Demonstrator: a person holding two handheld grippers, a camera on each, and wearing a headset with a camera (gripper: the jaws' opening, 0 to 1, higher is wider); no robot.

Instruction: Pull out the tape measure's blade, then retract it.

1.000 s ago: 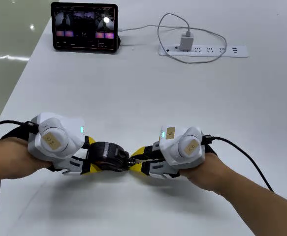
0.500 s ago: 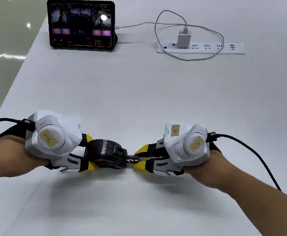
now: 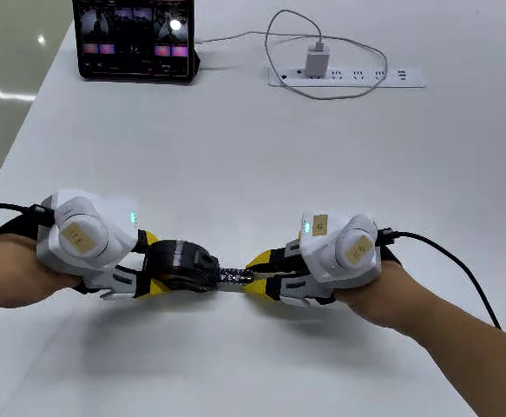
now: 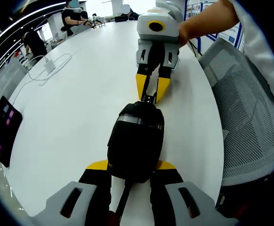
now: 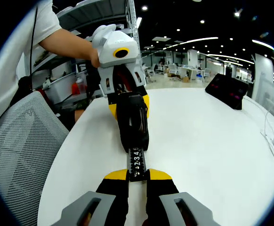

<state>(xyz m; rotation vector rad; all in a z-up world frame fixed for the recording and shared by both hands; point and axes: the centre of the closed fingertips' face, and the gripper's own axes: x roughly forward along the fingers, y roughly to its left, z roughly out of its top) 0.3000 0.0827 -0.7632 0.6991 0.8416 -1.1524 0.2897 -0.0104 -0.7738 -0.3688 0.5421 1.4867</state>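
Observation:
A black tape measure (image 3: 180, 263) lies on the white table between both grippers. My left gripper (image 3: 153, 282) is shut on its case (image 4: 136, 142), which sits between the yellow-tipped jaws. My right gripper (image 3: 257, 284) is shut on the end of the blade (image 5: 137, 165). A short stretch of numbered blade (image 3: 233, 276) spans the gap from the case (image 5: 133, 120) to the right jaws. In the left gripper view the right gripper (image 4: 152, 90) points back at the case from beyond it. In the right gripper view the left gripper (image 5: 128, 107) holds the case from behind.
A tablet (image 3: 134, 39) stands at the table's far left. A white power strip (image 3: 346, 76) with a charger and looped cable (image 3: 280, 52) lies at the far middle. A mesh office chair (image 4: 242, 113) stands beside the table edge.
The right gripper has drawn away to the right, and a short length of blade now shows between it and the case. The head camera has tilted down slightly.

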